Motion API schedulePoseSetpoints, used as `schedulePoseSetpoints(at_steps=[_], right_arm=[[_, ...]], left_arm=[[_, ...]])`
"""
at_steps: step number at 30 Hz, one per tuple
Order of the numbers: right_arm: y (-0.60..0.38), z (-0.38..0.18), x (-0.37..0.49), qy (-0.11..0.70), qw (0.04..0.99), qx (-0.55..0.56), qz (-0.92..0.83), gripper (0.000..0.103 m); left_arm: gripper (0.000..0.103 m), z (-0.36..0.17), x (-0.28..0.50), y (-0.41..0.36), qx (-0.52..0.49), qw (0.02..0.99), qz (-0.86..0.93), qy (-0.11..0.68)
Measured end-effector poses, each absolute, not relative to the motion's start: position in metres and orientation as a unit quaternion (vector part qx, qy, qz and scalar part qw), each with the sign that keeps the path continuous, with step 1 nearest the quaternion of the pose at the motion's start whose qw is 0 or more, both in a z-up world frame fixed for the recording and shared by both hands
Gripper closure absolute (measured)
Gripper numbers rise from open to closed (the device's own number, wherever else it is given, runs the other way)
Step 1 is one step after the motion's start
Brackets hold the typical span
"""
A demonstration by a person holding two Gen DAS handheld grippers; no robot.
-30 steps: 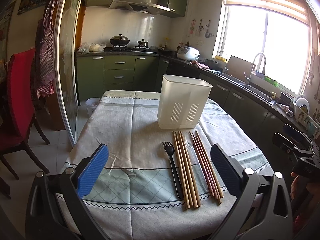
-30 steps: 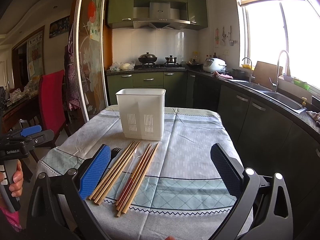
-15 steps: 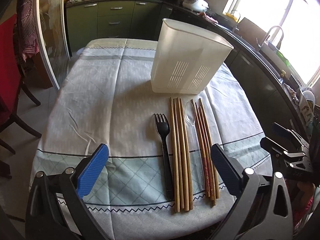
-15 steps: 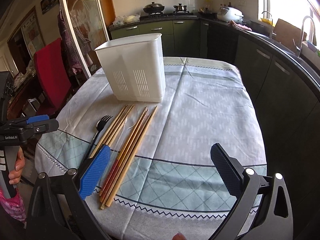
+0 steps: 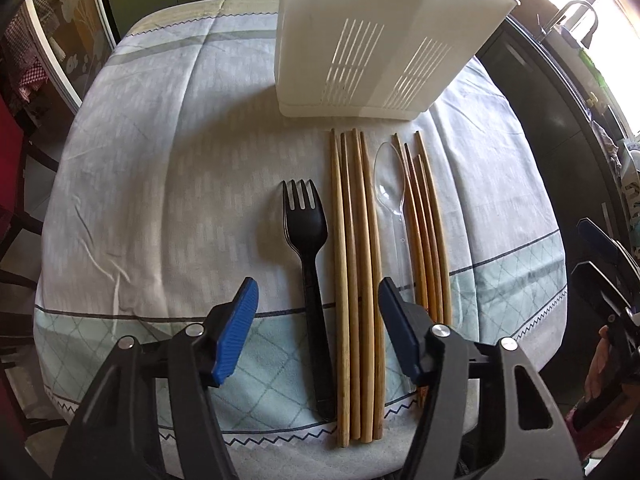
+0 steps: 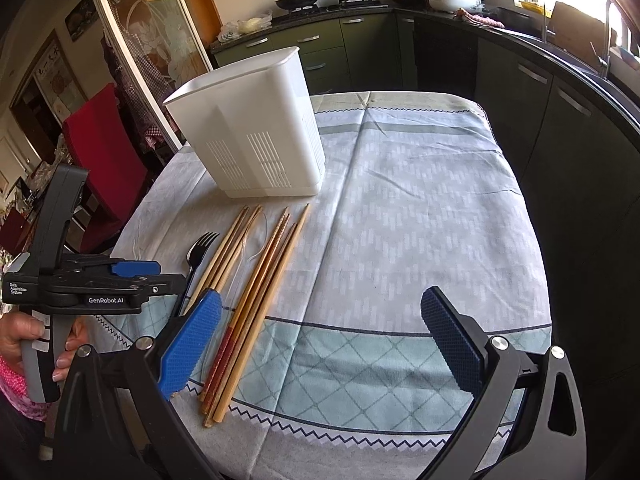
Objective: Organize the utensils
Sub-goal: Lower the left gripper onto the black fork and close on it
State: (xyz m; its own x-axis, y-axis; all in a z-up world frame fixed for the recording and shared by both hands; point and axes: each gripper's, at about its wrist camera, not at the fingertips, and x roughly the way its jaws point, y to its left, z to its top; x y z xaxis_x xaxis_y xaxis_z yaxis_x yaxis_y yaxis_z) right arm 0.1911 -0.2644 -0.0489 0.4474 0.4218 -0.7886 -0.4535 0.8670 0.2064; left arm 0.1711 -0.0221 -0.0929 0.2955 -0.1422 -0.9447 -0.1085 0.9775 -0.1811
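Observation:
A white slotted utensil holder stands upright on the tablecloth. In front of it lie a black fork, several pale chopsticks, a clear plastic spoon and several darker red-ended chopsticks. My left gripper points steeply down over the fork handle and pale chopsticks. Its jaws are closing, and the blue pads stand apart from both. My right gripper hangs wide open over the cloth, with the darker chopsticks by its left pad.
The table's near edge with its zigzag hem is just under both grippers. A red chair and a glass sliding door stand to the left. Dark green cabinets and a counter run along the right.
The left gripper has tipped down and come close over the fork and pale chopsticks, and its jaws have narrowed. The right gripper tipped down toward the table and stays wide open.

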Motion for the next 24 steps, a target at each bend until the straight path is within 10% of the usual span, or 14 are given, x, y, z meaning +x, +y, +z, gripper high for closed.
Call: schedulePoseSetpoints(at_steps=[16,24], right_arm=[[-0.253,-0.046,0.190,0.451,0.851,-0.037,0.266,0.004],[-0.221,-0.050,0.204,0.486,0.819,-0.033,0.302,0.004]], left_arm=[[0.091,-0.112,0.196,-0.030,-0.075,0.791,0.029,0.607],[0.094,-0.111,0.198,-0.018,-0.078,0.792,0.029,0.605]])
